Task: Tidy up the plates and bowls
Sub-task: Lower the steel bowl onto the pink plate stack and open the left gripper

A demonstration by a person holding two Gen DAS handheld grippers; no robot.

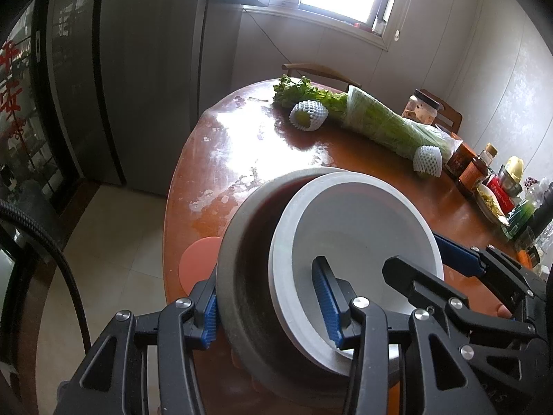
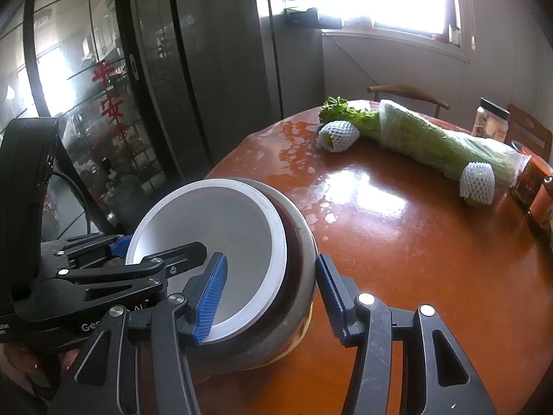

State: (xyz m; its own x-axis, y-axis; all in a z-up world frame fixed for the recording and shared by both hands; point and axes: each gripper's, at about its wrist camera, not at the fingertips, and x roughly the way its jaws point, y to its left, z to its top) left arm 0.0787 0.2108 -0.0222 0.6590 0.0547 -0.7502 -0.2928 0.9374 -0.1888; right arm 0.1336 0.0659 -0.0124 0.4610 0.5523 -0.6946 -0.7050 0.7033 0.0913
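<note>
Glossy wooden table (image 2: 414, 242) – matt white bowl (image 2: 221, 228) inside a dull metal bowl (image 2: 300, 242); ribbed blue pads (image 2: 211, 297).

White bowl (image 1: 359, 221) tilted inside larger grey bowl (image 1: 238, 276), perhaps metal, near table edge

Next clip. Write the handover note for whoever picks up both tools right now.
Left tool: jaws wide, straddling both bowls' walls, one finger outside the grey bowl, one inside the white bowl; firm grip unclear.
Right tool: same straddle from the opposite side.
Done: white bowl sits tilted inside grey bowl, near the table edge.
Left: seat it level, then place the stack.
</note>
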